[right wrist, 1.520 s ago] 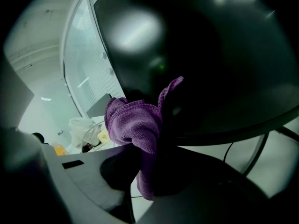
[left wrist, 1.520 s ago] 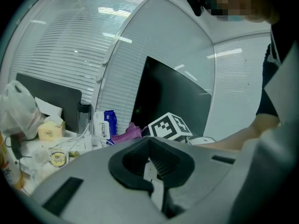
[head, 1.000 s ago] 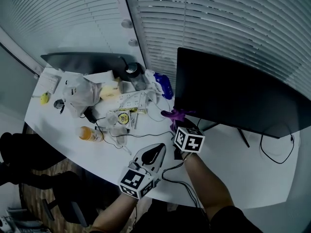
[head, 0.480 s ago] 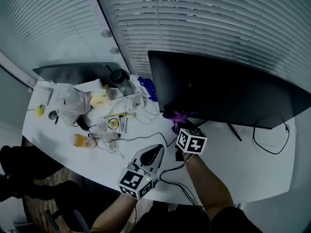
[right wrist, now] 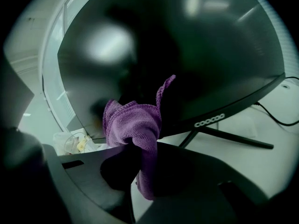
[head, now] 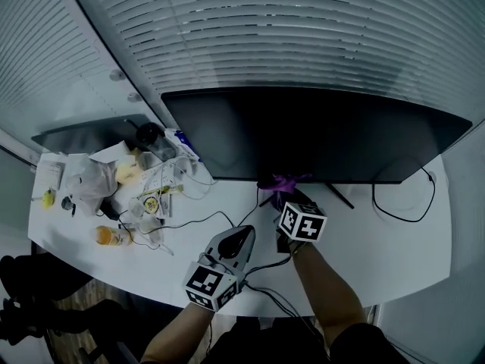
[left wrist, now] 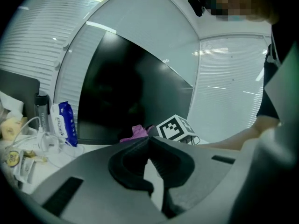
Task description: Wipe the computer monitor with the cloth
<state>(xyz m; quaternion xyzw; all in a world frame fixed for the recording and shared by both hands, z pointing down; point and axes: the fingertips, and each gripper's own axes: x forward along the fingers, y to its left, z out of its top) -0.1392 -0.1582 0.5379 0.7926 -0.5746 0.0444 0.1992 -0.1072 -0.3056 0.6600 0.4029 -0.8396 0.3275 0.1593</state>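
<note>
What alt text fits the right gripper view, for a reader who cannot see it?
The right gripper is shut on a purple microfibre cloth, held in front of the wide black computer monitor. The monitor's thin black stand rests on a white desk.

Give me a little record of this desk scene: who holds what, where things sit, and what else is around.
Right gripper: shut on purple cloth
Left gripper: shut, empty, above the desk
Monitor: dark, on white desk
Cloth position: by the monitor's lower edge; contact unclear
Desk's left end: orange bottle, blue packet
</note>
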